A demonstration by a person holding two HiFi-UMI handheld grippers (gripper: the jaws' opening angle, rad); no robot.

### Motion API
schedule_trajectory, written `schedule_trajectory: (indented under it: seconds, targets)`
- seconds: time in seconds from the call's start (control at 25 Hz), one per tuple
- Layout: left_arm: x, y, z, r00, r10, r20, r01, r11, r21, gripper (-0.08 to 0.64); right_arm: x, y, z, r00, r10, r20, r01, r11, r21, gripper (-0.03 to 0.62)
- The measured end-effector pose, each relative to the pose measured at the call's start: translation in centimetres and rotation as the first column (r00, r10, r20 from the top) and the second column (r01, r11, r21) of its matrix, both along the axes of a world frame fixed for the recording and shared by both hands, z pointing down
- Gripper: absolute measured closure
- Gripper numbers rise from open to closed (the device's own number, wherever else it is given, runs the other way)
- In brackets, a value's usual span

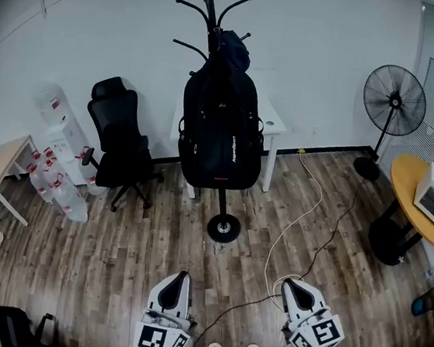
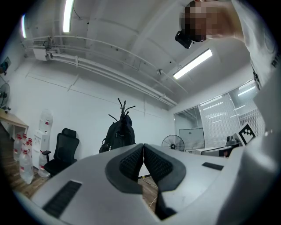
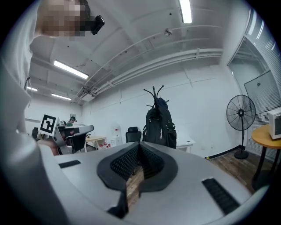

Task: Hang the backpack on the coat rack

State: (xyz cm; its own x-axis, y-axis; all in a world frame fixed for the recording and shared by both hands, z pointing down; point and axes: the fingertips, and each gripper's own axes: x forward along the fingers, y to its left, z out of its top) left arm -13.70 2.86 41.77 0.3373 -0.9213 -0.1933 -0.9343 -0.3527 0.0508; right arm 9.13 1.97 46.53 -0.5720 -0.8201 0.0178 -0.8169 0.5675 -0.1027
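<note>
Backpack [image 1: 222, 130] is hanging upright on the coat rack [image 1: 223, 227], its bottom staying clear of the wooden floor [image 1: 114, 258]. By this placement, the hanging step is appearing complete, with nothing left to do. Left gripper [image 1: 176, 281] and right gripper [image 1: 298, 289] are hovering well apart from the rack, each with fingers pressed together and pinching nothing.

Open floor [image 1: 186, 239] up to coat rack [image 1: 223, 227]; chair [image 1: 123, 146] left, desk [image 1: 274, 125] behind.
</note>
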Motion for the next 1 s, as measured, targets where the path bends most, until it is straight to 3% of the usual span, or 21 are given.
schedule_trajectory:
  seconds: [1.0]
  targets:
    - [1.4, 0.7, -0.1, 1.000, 0.007, 0.003, -0.007, 1.000, -0.010, 0.551, 1.2, 0.6, 0.3, 1.000, -0.006, 0.003, 0.007, 0.999, -0.033, 0.577]
